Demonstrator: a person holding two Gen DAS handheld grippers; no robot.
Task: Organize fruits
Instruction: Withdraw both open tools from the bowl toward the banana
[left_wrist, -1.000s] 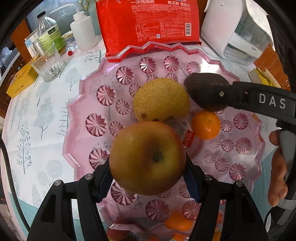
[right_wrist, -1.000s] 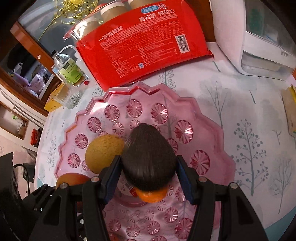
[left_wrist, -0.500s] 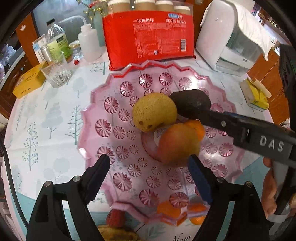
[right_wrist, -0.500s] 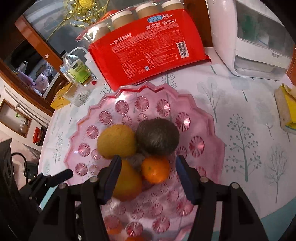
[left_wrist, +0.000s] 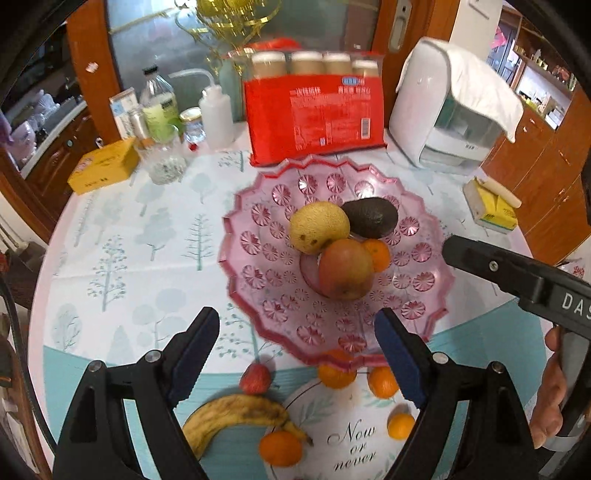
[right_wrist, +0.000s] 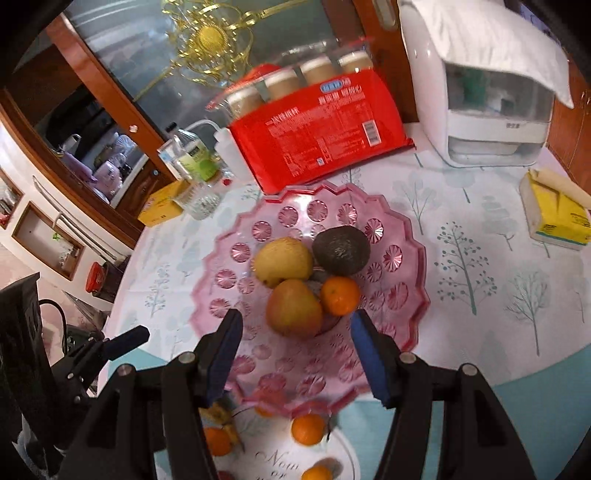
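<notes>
On the pink plate (left_wrist: 258, 206) a yellow pear (left_wrist: 318, 227), a dark avocado (left_wrist: 371, 217), a red-yellow apple (left_wrist: 345, 268) and a tangerine (left_wrist: 376, 254) lie bunched together. My left gripper (left_wrist: 295, 325) hangs open above the plate's near rim, nothing between its blue pads. The right wrist view shows the same apple (right_wrist: 293, 308) and avocado (right_wrist: 340, 250), with my right gripper (right_wrist: 295, 321) open and empty above the plate's (right_wrist: 406, 236) near side. In front of the plate lie a banana (left_wrist: 229, 413), a strawberry (left_wrist: 255, 378) and several tangerines (left_wrist: 337, 373).
Behind the plate stand a red pack of paper cups (left_wrist: 314, 114), a white appliance (left_wrist: 443, 110), bottles (left_wrist: 159, 107) and a glass (left_wrist: 166, 162). A yellow box (left_wrist: 105, 166) sits far left and a yellow tissue pack (left_wrist: 493, 206) far right. A hand (left_wrist: 554, 387) holds the right gripper.
The left gripper let go of the apple and the right gripper let go of the avocado; both fruits now rest on the plate. Both grippers pulled back and up.
</notes>
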